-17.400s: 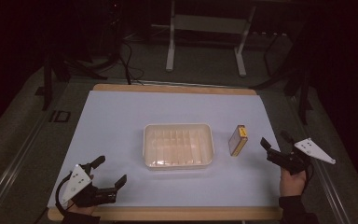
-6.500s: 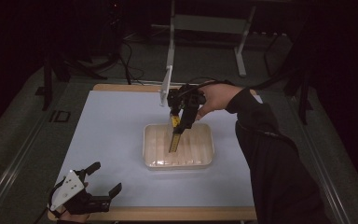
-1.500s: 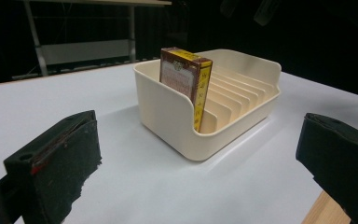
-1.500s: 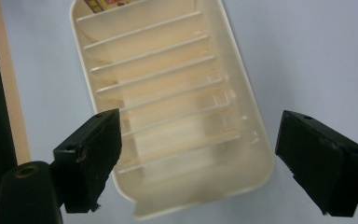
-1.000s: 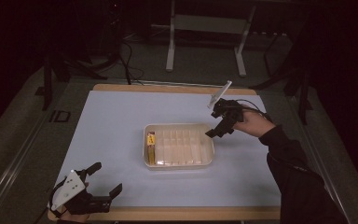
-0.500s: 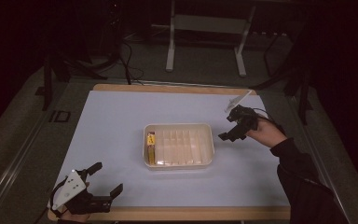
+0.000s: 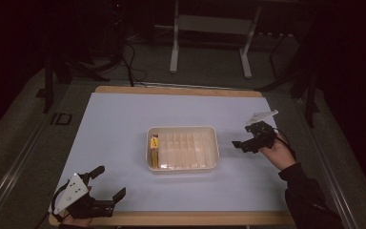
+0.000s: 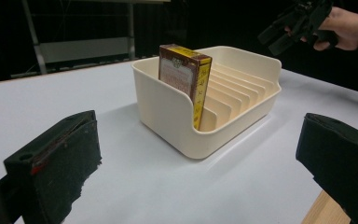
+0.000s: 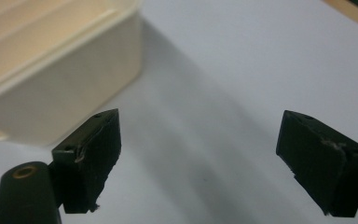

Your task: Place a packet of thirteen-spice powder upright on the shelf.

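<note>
A cream slotted tray (image 7: 183, 129) sits mid-table. A brown and yellow card box (image 7: 154, 149) stands upright on edge in its leftmost slot. My right gripper (image 7: 243, 136) hovers just right of the tray, open and holding nothing. In the right gripper view its jaws (image 9: 200, 140) stand wide apart over the white mat, with the tray's corner (image 9: 65, 79) at upper left. My left gripper (image 7: 108, 182) rests open at the near left corner. In the left gripper view, the open left gripper (image 8: 198, 140) faces the tray (image 8: 242, 116) and the box (image 8: 182, 74); the right gripper (image 8: 293, 23) is beyond.
A white mat (image 7: 124, 119) covers the table, with a wooden edge (image 7: 171, 218) along the near side. Stand legs (image 7: 174, 43) and cables (image 7: 128, 57) lie on the dark floor behind the table. A sleeved forearm (image 7: 305, 195) comes in from the bottom right.
The right gripper, which had set the box into the tray's left slot, has drawn back right and toward the near side, lower to the mat. The left gripper has hardly moved.
</note>
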The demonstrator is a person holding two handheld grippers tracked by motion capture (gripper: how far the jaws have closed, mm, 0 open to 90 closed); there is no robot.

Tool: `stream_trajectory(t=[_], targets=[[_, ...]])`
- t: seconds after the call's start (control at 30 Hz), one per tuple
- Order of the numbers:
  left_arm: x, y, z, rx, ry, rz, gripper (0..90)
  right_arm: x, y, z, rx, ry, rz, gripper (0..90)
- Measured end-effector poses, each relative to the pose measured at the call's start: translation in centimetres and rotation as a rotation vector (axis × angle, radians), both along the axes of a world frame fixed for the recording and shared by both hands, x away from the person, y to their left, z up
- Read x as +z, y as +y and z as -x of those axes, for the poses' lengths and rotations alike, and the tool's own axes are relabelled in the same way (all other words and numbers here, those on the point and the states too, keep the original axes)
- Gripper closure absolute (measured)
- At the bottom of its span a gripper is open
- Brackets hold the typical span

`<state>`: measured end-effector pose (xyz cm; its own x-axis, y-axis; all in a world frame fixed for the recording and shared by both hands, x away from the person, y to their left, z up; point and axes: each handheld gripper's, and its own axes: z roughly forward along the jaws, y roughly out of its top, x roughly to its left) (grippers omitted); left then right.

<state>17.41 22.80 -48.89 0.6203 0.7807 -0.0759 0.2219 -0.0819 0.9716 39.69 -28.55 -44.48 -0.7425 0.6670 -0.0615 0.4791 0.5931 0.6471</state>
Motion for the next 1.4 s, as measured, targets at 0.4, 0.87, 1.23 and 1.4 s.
stream_trajectory(t=[0.4, 0.87, 1.23, 1.4], targets=[[0.0, -0.1, -0.1, -0.004, -0.001, -0.001, 0.0, -2.1, -3.3, 2.1, -0.245, -0.129, -0.078, 14.0], [0.0, -0.2, -0.1, -0.004, 0.001, -0.007, 0.0, -3.6, -6.7, 4.8, -0.419, -0.253, -0.113, 14.0], [0.0, -0.2, -0.2, 0.003, 0.004, -0.008, 0.0, -5.6, -9.1, 7.0, -0.516, -0.274, -0.162, 14.0], [0.0, -0.2, -0.2, 0.001, 0.006, -0.012, 0.0, -5.8, -9.2, 7.3, -0.518, -0.284, -0.158, 14.0]])
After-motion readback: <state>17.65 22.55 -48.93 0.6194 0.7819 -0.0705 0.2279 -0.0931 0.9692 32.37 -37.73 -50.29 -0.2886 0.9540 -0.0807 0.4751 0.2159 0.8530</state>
